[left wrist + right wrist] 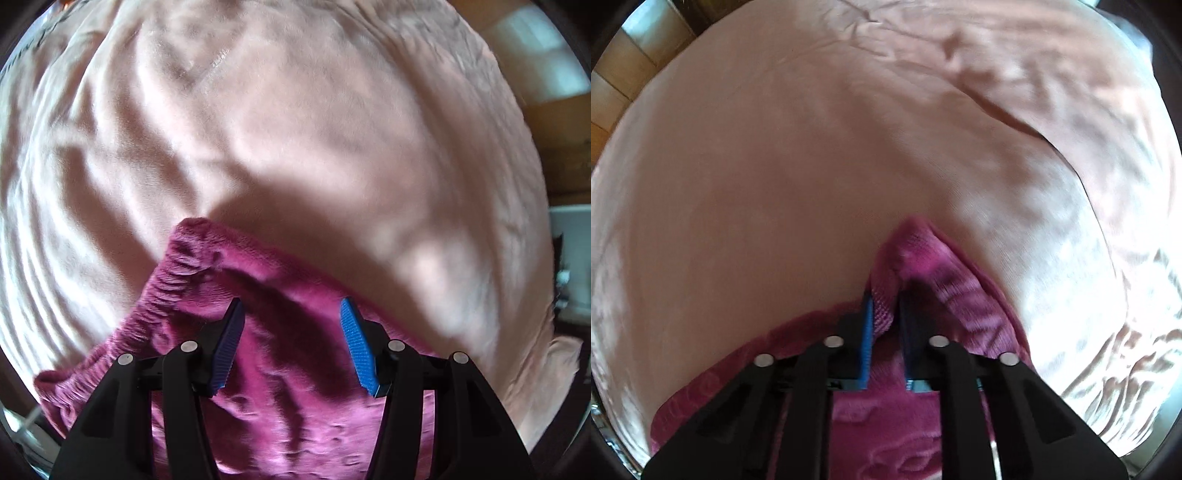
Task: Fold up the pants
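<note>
You're at the grab step: right gripper (884,295) pinches the magenta pants (886,424) hem, left gripper (291,314) spread over the waistband (173,291); close it w/ care next.

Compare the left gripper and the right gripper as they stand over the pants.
The left gripper stands open, its pads apart above the pants; the right gripper is shut on a bunched fold of the pants. The left one is by the gathered waistband; the right one pinches a raised corner. Both point down at the pink sheet.
</note>
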`<state>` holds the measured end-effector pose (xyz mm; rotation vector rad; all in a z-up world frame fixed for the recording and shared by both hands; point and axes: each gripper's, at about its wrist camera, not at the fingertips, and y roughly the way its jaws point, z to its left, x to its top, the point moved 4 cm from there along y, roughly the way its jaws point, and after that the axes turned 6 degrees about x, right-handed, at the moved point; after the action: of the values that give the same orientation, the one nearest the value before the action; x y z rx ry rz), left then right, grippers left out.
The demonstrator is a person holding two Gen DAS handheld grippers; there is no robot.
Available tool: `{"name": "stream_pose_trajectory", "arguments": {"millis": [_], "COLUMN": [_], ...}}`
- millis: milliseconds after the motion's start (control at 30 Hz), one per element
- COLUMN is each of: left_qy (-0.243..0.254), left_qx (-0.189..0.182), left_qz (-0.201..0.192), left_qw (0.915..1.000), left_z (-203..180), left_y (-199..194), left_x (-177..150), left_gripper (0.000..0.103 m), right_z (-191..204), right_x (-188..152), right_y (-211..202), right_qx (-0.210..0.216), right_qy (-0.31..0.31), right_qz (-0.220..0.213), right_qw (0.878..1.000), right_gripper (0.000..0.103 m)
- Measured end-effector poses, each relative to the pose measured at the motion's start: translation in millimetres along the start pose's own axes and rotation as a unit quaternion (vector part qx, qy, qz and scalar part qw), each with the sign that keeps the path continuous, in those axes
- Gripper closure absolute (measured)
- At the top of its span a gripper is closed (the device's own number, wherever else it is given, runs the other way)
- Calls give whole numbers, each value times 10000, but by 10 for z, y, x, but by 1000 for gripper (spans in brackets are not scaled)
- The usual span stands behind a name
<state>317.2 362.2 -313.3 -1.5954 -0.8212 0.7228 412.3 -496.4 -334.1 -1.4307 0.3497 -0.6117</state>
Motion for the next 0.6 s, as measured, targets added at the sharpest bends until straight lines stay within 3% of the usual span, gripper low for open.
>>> {"name": "stream_pose_trajectory", "arguments": {"millis": [433, 600], "left_qy": [-505, -648], "left_qx": [-30, 116], "left_qz": [89, 141], "left_qw": [9987, 9977], "left_z": [-125, -144], "left_y": [147, 302], "left_x": [52, 113], "left_gripper": [49, 49], "right_z": [-714, -1133], "right_x": [-855, -1135], "right_y": [-517, -639], "right_qx": [269, -145], "right_qy": [587, 784], "right_qz": [-371, -582], "right_qw": [9972, 9951], "right_gripper": [97, 103]}}
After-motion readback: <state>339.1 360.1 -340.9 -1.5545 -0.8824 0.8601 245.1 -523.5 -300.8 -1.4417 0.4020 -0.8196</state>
